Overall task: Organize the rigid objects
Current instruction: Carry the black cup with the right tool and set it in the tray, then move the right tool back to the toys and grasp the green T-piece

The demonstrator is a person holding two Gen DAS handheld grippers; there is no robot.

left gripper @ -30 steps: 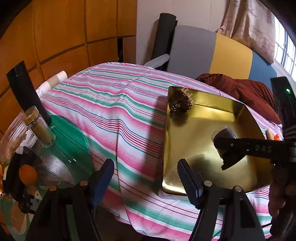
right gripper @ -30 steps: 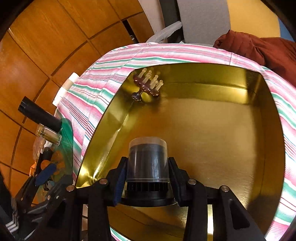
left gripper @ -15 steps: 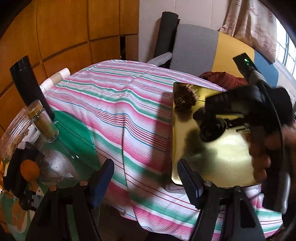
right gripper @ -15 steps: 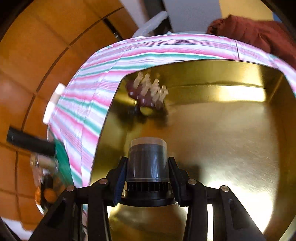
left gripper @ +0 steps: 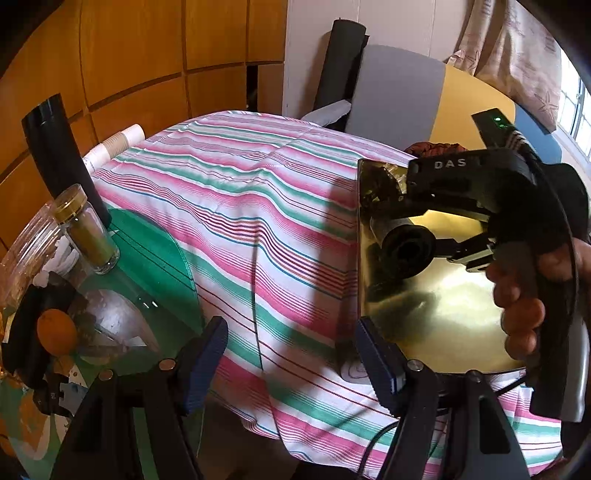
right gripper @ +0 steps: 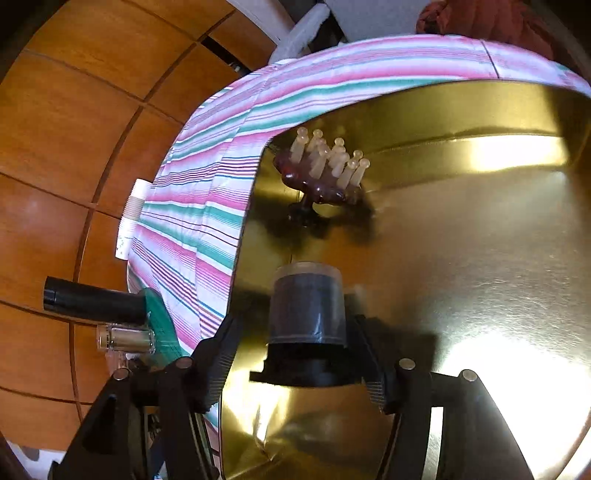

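A gold metal tray [left gripper: 443, 317] lies on the striped cloth; in the right wrist view its wall [right gripper: 461, 110] fills most of the frame. My right gripper [right gripper: 303, 354] stands open around a dark jar with a black lid [right gripper: 306, 310], which lies on its side on the tray floor; the pads [right gripper: 221, 354] stand apart from it. The jar also shows in the left wrist view [left gripper: 404, 249]. A brown scalp massager with pale prongs [right gripper: 325, 166] sits in the tray's far left corner. My left gripper [left gripper: 291, 363] is open and empty, near the table's front edge.
A round glass table [left gripper: 147, 258] at the left carries a gold-lidded spice jar [left gripper: 86, 229], an orange [left gripper: 55, 332], a black tube [left gripper: 55, 155] and a plastic container. A stack of paper cups [left gripper: 114, 142] lies by the wooden wall. A reddish cloth [right gripper: 480, 18] lies behind the tray.
My right gripper moved toward the tray's left side, lowered the jar onto the tray floor and opened its fingers off it. My left gripper stayed open and drifted slightly.
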